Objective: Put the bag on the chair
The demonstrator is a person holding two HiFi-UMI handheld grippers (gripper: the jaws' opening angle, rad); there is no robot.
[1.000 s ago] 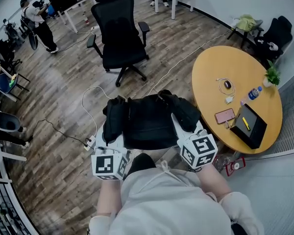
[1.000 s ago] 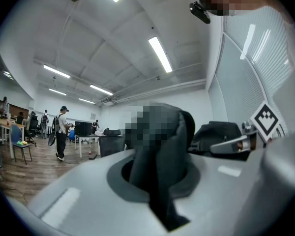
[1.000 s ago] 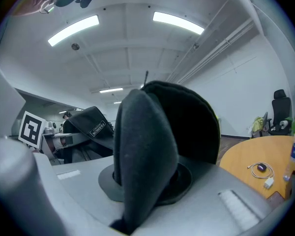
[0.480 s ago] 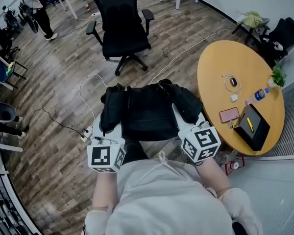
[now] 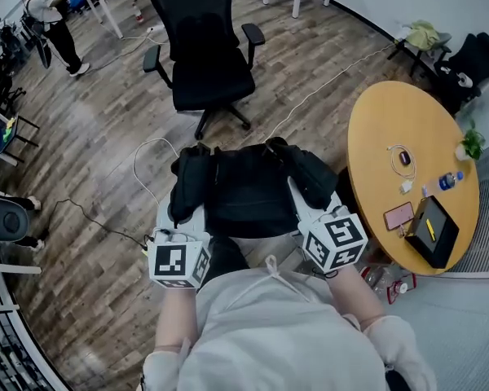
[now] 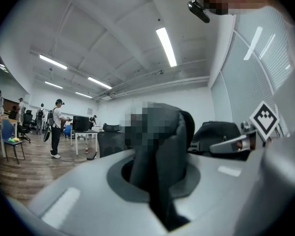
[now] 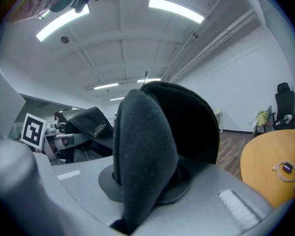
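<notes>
One chair (image 5: 204,51) stands well ahead, its seat (image 5: 213,84) bare; the bag (image 5: 246,195) hangs in the air between chair and person (image 5: 269,332), well short of it; the left gripper (image 6: 160,203) is clamped on one strap (image 6: 168,166), the right gripper (image 7: 137,200) on the other; the carry is under way, I judge; next, step closer, then lower the bag onto the seat before letting go.

I see a black bag (image 5: 246,198), black chair (image 5: 204,55), ochre round surface (image 5: 383,161) and grey-brown plank floor (image 5: 90,161). The left claw (image 5: 182,214) and right claw (image 5: 303,202) are pale grey with black-and-white square markers.
</notes>
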